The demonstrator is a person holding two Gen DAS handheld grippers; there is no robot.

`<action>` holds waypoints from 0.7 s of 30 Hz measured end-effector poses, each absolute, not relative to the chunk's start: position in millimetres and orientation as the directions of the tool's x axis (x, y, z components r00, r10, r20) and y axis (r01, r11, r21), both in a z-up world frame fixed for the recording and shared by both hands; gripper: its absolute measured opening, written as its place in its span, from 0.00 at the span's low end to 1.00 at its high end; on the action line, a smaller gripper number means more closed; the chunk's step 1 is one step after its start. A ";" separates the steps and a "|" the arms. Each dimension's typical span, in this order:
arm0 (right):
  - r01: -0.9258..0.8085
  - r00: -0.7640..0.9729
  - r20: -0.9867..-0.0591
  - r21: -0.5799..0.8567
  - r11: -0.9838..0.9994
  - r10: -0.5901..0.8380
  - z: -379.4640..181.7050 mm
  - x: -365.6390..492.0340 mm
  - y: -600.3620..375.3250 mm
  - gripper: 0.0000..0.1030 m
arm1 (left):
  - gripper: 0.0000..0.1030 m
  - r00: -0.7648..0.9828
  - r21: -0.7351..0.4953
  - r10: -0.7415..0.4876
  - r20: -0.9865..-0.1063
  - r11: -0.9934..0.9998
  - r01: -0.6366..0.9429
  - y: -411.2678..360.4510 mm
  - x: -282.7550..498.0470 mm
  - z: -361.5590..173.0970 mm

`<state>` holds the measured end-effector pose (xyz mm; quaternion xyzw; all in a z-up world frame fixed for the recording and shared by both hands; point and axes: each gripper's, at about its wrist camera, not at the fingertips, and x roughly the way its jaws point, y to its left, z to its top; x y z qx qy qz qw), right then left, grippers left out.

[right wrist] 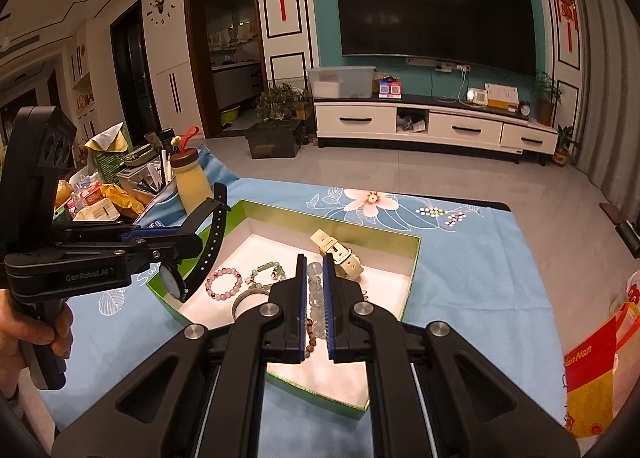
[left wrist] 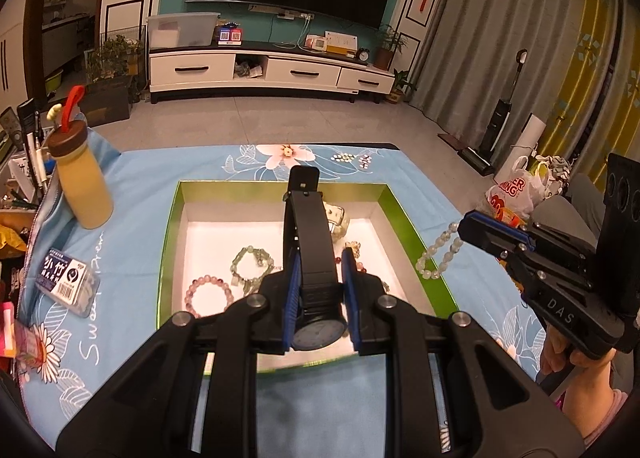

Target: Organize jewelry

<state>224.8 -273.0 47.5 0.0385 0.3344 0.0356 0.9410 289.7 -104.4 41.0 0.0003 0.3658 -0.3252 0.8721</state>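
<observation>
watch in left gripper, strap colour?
Black strap; clearest in the left wrist view.

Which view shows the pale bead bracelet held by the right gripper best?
The left wrist view: the pale bead bracelet dangles as a full loop from the right gripper, beside the green box. The right wrist view shows only a few beads between its own shut jaws.

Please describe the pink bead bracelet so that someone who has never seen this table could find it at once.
On the blue flowered tablecloth lies a shallow open box with a green rim and a white floor. The pink bead bracelet lies flat on that floor, near the box's left side. It is the only closed ring of rosy round beads; the green bracelet beside it is pale and irregular.
</observation>
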 end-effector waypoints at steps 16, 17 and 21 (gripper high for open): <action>-0.060 0.709 -0.687 0.167 0.984 0.159 24.8 280.7 -275.6 0.07 | 0.19 0.475 -0.288 -0.543 -0.693 0.812 0.508 -115.3 353.5 11.9; -0.064 0.705 -0.690 0.168 0.984 0.164 23.6 283.6 -274.7 0.07 | 0.19 0.476 -0.285 -0.536 -0.697 0.816 0.503 -114.9 356.7 10.8; -0.077 0.691 -0.701 0.173 0.982 0.178 17.5 294.5 -269.8 0.07 | 0.19 0.486 -0.263 -0.508 -0.712 0.834 0.486 -112.7 369.5 6.6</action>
